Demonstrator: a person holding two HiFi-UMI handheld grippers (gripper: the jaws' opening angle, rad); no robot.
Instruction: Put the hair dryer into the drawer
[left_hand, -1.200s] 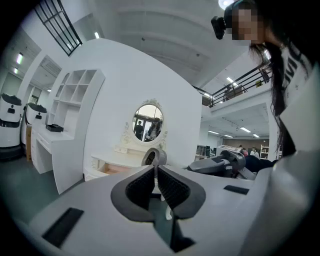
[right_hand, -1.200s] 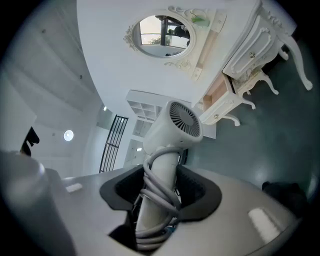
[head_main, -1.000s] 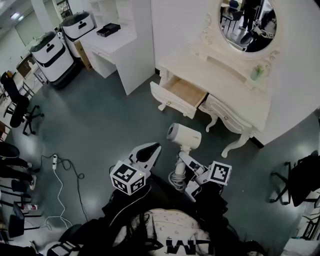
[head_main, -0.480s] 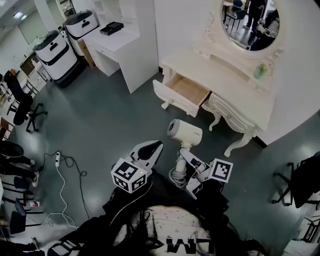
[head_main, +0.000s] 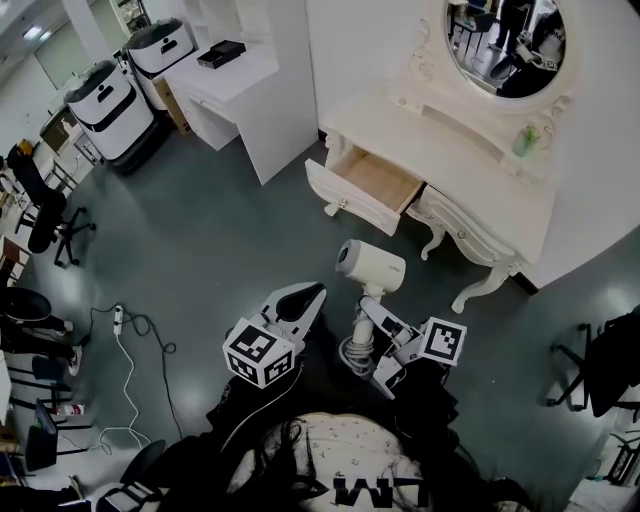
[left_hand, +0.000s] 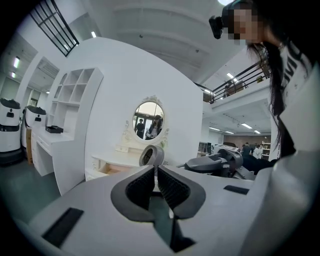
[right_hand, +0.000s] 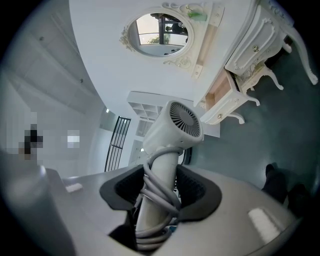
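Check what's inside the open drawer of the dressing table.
The open drawer shows only its bare wooden bottom; nothing lies in the visible part. Its rear is hidden under the top of the dressing table.

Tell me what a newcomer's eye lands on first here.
The white hair dryer, cord coiled round its handle, stands clamped in the right gripper at centre. Beyond it, the cream dressing table has one drawer pulled open under an oval mirror. The left gripper is shut, empty.
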